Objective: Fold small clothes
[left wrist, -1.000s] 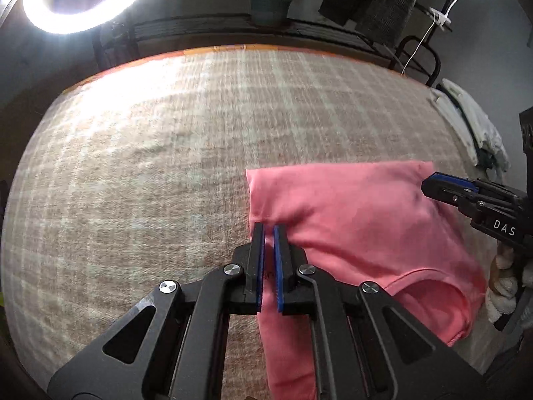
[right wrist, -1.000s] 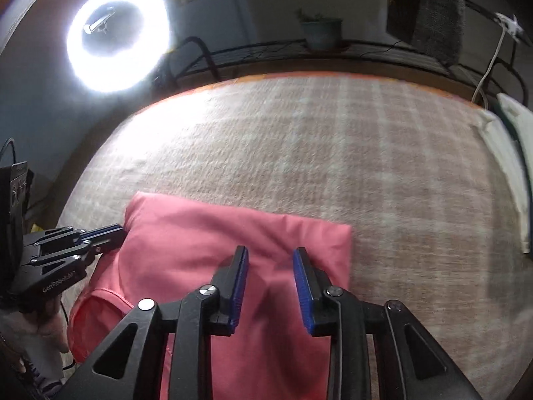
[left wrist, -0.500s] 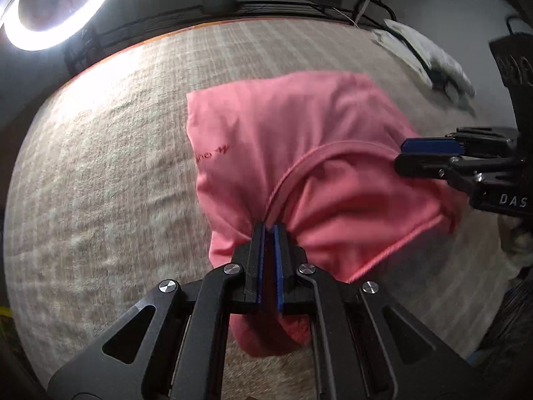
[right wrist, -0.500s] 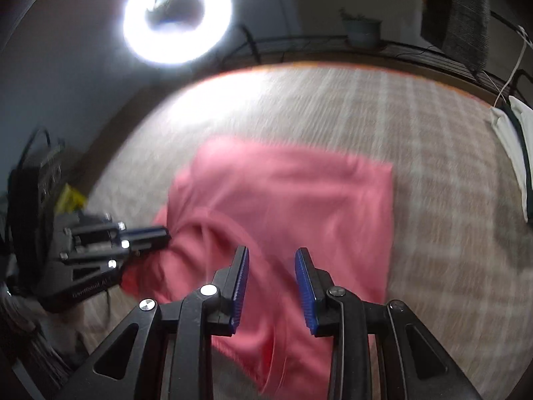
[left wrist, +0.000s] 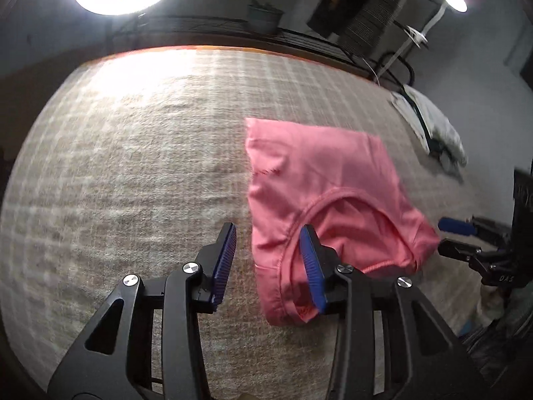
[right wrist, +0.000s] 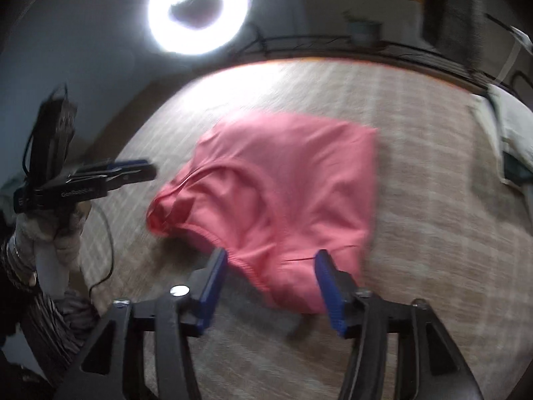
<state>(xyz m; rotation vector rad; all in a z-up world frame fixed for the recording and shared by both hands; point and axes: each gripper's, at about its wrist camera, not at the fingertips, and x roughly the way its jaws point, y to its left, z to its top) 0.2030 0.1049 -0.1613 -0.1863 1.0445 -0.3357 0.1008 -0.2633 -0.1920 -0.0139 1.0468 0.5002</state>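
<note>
A pink garment (left wrist: 326,200) lies folded on the plaid cloth surface (left wrist: 133,183), its rounded hem facing me. My left gripper (left wrist: 268,263) hovers at the garment's near left edge with its jaws opening. That edge lies between the fingers, but the pads do not press it. In the right wrist view the pink garment (right wrist: 283,183) looks blurred. My right gripper (right wrist: 271,283) is over its near hem with its jaws opening and the hem loose between them. Each gripper shows in the other view: the right gripper (left wrist: 448,238) and the left gripper (right wrist: 146,168), held by a gloved hand (right wrist: 50,233).
A pile of white clothes (left wrist: 433,126) lies at the right edge of the surface. A ring light (right wrist: 198,6) shines behind the far edge, beside a dark rack with a pot (left wrist: 265,16). A thin cable (right wrist: 106,233) hangs by the hand.
The left gripper was shut on the pink cloth and carried it up and over. Now both jaws stand wider and the garment lies loose on the surface, farther from both grippers.
</note>
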